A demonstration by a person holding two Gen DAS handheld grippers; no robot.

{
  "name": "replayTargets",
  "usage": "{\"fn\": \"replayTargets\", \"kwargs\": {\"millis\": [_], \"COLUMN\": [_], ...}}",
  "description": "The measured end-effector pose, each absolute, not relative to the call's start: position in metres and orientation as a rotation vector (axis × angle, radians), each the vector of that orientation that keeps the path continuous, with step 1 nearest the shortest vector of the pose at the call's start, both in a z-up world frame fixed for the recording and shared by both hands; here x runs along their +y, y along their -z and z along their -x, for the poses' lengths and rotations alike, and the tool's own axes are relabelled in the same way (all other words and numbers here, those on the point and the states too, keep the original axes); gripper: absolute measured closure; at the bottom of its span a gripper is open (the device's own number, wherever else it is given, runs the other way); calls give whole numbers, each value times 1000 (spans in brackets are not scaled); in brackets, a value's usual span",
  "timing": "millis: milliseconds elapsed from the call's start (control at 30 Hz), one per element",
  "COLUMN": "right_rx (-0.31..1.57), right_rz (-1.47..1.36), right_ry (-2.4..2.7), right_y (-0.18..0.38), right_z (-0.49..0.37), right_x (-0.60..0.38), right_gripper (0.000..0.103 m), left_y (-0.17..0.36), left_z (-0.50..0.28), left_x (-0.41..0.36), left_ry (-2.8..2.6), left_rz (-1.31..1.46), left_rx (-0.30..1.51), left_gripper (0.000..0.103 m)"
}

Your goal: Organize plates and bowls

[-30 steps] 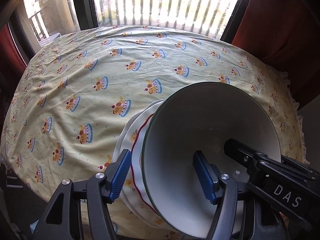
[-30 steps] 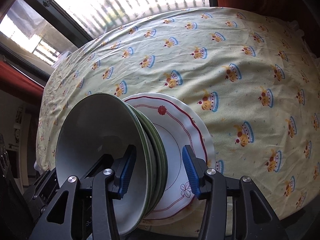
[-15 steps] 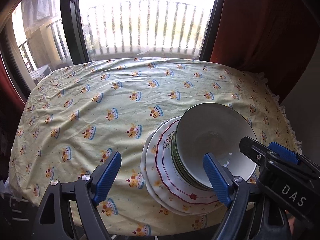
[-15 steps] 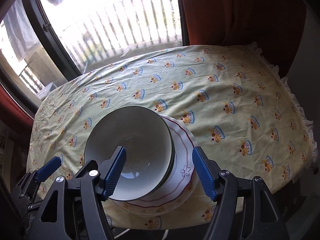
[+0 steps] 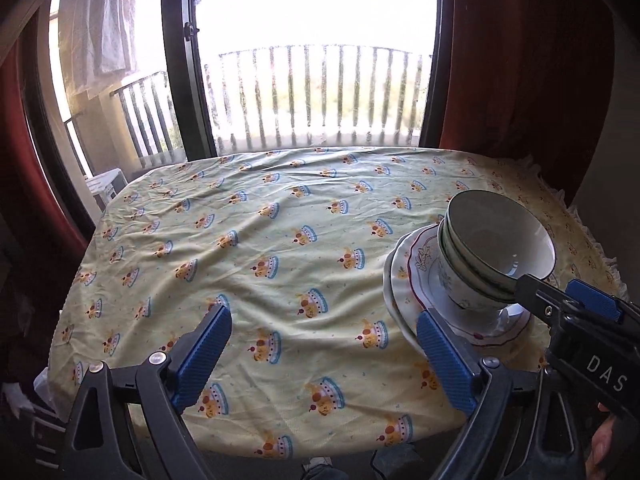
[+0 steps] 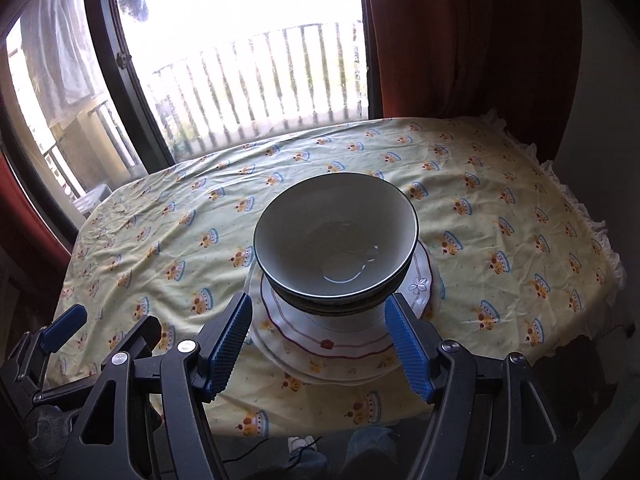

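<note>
A stack of nested white bowls [image 6: 336,240] with dark green rims sits on several white plates [image 6: 320,344], the top plate red-trimmed. In the left wrist view the bowls [image 5: 496,240] and plates [image 5: 404,276] stand at the right, near the table's front edge. My right gripper [image 6: 319,300] hangs open in front of the stack, its blue pads clear of the dishes. My left gripper [image 5: 322,314] hovers over bare cloth left of the stack, its jaws opening with nothing between them. Each gripper shows in the other's view: the right [image 5: 568,300], the left [image 6: 64,328].
A yellow tablecloth [image 5: 280,240] with a crown print covers the table. A window with a balcony railing [image 5: 312,92] lies behind it, and red curtains [image 6: 460,40] hang at the right. A person's shoes [image 6: 304,446] show below the near table edge.
Both grippers have drawn back and up from the stack and their jaws have widened. The bowls and plates, earlier between the pads, now stand free on the table.
</note>
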State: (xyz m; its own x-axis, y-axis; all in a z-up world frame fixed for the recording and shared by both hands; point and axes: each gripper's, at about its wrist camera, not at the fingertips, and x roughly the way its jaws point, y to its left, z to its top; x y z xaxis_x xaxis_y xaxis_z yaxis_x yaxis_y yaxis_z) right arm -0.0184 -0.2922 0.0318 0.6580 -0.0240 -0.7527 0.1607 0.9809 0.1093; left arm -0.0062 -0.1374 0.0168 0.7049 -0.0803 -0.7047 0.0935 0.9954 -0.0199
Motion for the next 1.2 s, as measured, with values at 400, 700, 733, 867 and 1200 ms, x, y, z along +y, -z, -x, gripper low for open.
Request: {"fn": "replayTargets", "kwargs": {"millis": [400, 700, 733, 867, 1200], "right_rx": [748, 763, 763, 765, 768], "right_rz": [-90, -94, -92, -95, -99], "right_ry": [50, 47, 47, 45, 85], "right_y": [-3, 7, 7, 7, 5], "right_z": [44, 53, 54, 56, 55], "right_x": [-241, -226, -224, -220, -220], "right_gripper": [20, 20, 20, 20, 18], "left_y": [11, 18, 18, 17, 15], "left_z": [34, 44, 45, 47, 47], "left_x": [-86, -71, -70, -66, -67], "left_ry": [22, 10, 8, 9, 32], "left_rz": [-8, 0, 1, 7, 2], "left_rx": [718, 735, 736, 730, 718], "left_gripper": [3, 3, 3, 3, 3]}}
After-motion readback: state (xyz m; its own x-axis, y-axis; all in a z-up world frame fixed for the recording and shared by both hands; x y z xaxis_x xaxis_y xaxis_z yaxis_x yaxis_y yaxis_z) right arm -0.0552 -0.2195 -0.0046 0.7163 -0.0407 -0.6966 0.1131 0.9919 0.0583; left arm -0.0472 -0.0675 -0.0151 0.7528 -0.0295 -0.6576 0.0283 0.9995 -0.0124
